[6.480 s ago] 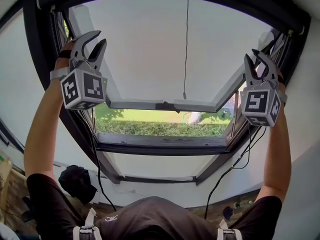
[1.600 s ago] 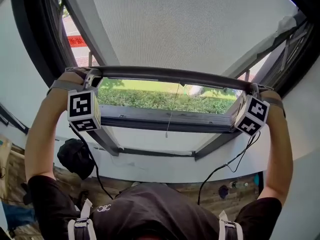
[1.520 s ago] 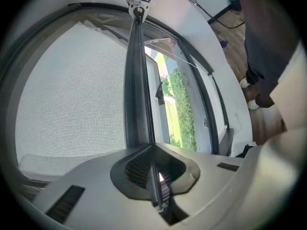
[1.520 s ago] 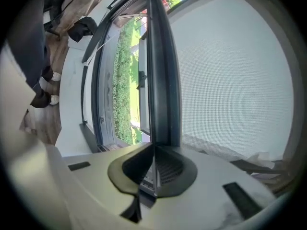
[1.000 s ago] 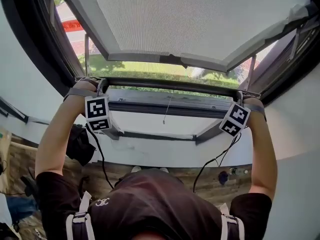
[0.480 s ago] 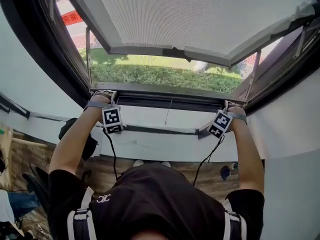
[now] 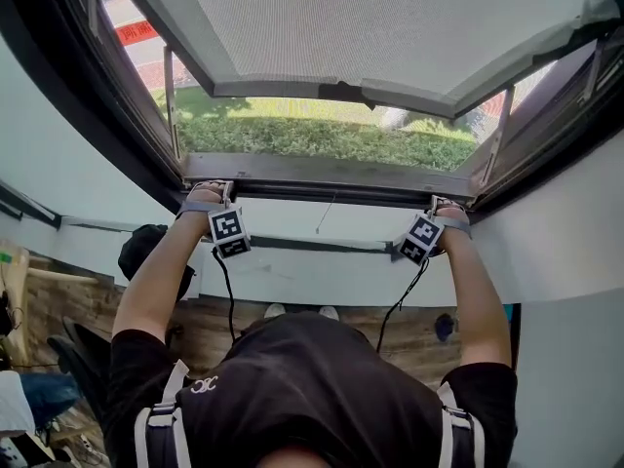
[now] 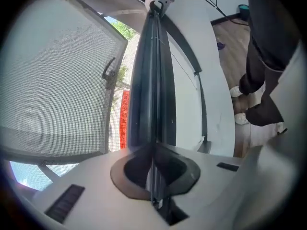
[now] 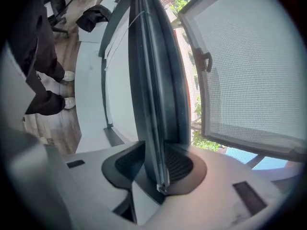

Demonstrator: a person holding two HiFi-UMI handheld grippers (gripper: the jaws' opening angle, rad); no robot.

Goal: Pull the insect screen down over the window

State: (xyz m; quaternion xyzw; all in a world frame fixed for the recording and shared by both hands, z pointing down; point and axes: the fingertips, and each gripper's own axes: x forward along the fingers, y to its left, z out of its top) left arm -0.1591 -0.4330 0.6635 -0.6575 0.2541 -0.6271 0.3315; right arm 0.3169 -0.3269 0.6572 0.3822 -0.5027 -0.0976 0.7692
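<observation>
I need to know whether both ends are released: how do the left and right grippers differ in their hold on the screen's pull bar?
The left gripper has its jaws clamped tight on the lip of the pull bar. The right gripper has jaws that have just been opening, with a gap beside that lip. In the head view, the left gripper is at the bar's left end and the right gripper at its right end. Both have the lip between their jaws.

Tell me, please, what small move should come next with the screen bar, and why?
Probably open the left claw and let go. The long dark grey metal screen bar already lies along the bottom of the black window frame. The right claw has just been opening, the bar loose between its jaws, while the left is shut on it.
</observation>
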